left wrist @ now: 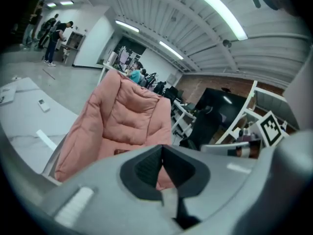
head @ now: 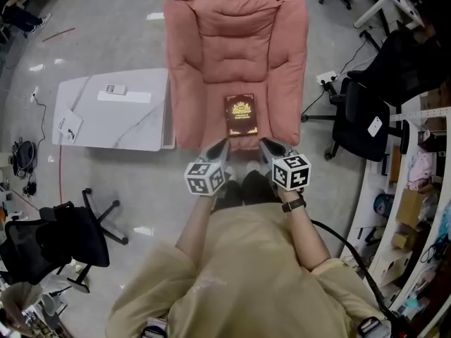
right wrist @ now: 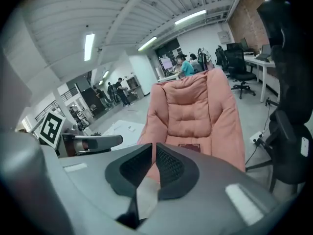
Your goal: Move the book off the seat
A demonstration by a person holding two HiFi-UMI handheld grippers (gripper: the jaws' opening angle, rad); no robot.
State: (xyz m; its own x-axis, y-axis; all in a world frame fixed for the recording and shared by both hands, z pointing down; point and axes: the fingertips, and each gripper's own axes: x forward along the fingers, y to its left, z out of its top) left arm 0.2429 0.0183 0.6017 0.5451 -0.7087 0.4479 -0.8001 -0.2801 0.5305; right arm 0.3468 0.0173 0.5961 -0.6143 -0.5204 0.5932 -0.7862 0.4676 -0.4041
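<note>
Hovering pre-grasp, book (head: 241,115) at 12 o'clock on seat (head: 204,108); left gripper (head: 223,145) pressed together, right gripper (head: 267,145) barely parted. Next: open, clamp book.

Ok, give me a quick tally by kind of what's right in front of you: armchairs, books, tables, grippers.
Armchair: 1
Book: 1
Table: 1
Grippers: 2 (left gripper, right gripper)
Total: 5

- The seat (head: 243,86) is closed in by padded armrests (head: 184,97) at left and right and by the backrest (head: 236,30) at the far side.
- Its near edge is left open, and only the book (head: 241,115) is laid there.
- The left side is blocked by a white table (head: 120,122).
- A black office chair (head: 363,118) is stood near at right.
</note>
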